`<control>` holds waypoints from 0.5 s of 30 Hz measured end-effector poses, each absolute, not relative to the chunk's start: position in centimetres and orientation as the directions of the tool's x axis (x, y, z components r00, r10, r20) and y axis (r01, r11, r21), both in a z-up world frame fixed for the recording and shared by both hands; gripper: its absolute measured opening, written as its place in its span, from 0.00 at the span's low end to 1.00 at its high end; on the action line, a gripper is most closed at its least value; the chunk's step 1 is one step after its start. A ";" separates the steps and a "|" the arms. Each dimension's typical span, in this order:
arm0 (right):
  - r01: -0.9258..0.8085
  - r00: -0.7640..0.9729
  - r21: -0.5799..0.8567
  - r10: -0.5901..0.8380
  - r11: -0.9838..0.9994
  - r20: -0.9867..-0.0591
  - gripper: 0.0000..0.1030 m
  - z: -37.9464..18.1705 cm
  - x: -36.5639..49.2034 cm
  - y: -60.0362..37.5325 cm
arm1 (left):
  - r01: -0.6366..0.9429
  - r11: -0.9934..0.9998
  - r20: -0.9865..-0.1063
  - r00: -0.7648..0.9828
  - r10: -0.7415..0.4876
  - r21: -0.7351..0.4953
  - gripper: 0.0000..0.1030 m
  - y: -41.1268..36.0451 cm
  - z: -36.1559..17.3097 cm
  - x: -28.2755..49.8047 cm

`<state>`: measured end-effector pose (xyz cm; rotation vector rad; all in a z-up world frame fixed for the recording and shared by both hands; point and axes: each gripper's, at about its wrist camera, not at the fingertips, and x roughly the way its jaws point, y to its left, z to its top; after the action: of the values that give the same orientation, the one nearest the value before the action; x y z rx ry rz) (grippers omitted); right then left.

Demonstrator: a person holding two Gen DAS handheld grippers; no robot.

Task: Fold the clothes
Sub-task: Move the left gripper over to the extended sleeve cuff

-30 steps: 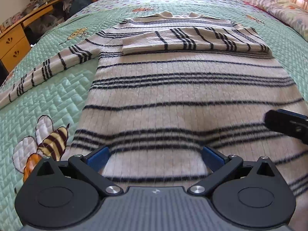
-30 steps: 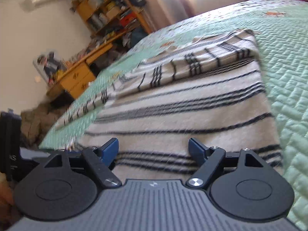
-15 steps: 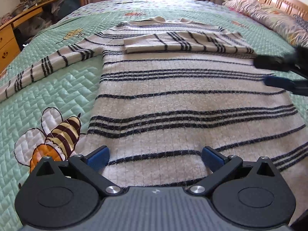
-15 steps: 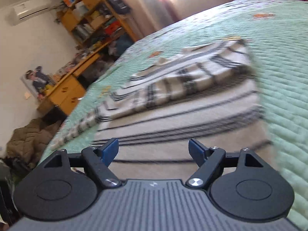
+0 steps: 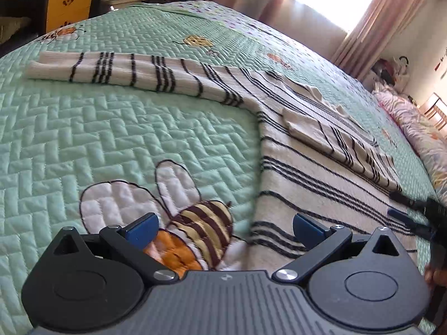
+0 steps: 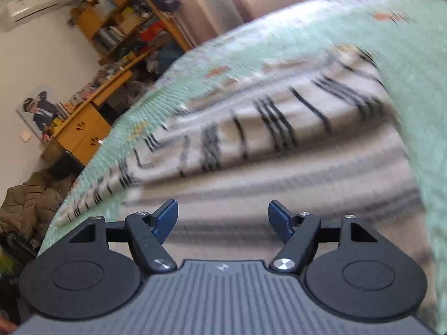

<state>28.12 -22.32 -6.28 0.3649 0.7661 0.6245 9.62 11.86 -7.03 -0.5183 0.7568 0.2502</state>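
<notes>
A cream sweater with black stripes (image 5: 313, 178) lies flat on the green quilted bedspread (image 5: 134, 128). One sleeve (image 5: 134, 69) stretches out to the left; the other sleeve (image 5: 340, 145) is folded across the chest. My left gripper (image 5: 223, 224) is open, low over the bee embroidery (image 5: 195, 231) beside the sweater's left edge, holding nothing. The right gripper (image 5: 405, 209) shows at the right edge of the left wrist view, over the sweater. In the blurred right wrist view my right gripper (image 6: 222, 217) is open above the sweater's body (image 6: 279, 173).
A wooden desk with drawers (image 6: 81, 134) and crowded shelves (image 6: 125, 22) stand past the bed's far left side. A brown jacket (image 6: 30, 203) lies heaped by the desk. Pillows (image 5: 413, 122) sit at the head of the bed, curtains (image 5: 371, 14) behind.
My left gripper has swung left, off the sweater's hem to the bee embroidery at its left edge. The right gripper has moved forward along the sweater and its jaws have narrowed a little.
</notes>
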 end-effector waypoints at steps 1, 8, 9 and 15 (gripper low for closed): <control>-0.387 0.548 0.528 0.649 0.756 -0.528 0.71 -6.4 28.9 -21.5 | -0.395 0.846 -0.706 0.708 0.031 -0.359 0.99 12.0 -7.1 9.7; -0.367 0.486 0.603 0.699 0.708 -0.525 0.73 -7.9 34.7 -15.9 | -0.370 0.854 -0.698 0.716 0.012 -0.365 0.99 11.9 -7.5 9.7; -0.363 0.477 0.614 0.706 0.701 -0.524 0.74 -8.1 35.5 -15.1 | -0.365 0.854 -0.696 0.718 0.005 -0.370 0.99 11.9 -7.4 9.6; -0.378 0.497 0.691 0.765 0.616 -0.410 0.76 -7.2 36.0 -14.9 | -0.362 0.847 -0.683 0.730 -0.002 -0.389 0.99 11.9 -6.7 9.0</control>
<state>36.00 -14.89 -7.21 0.5681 0.7701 0.7388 8.98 11.87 -6.69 -0.5344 0.7321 0.2090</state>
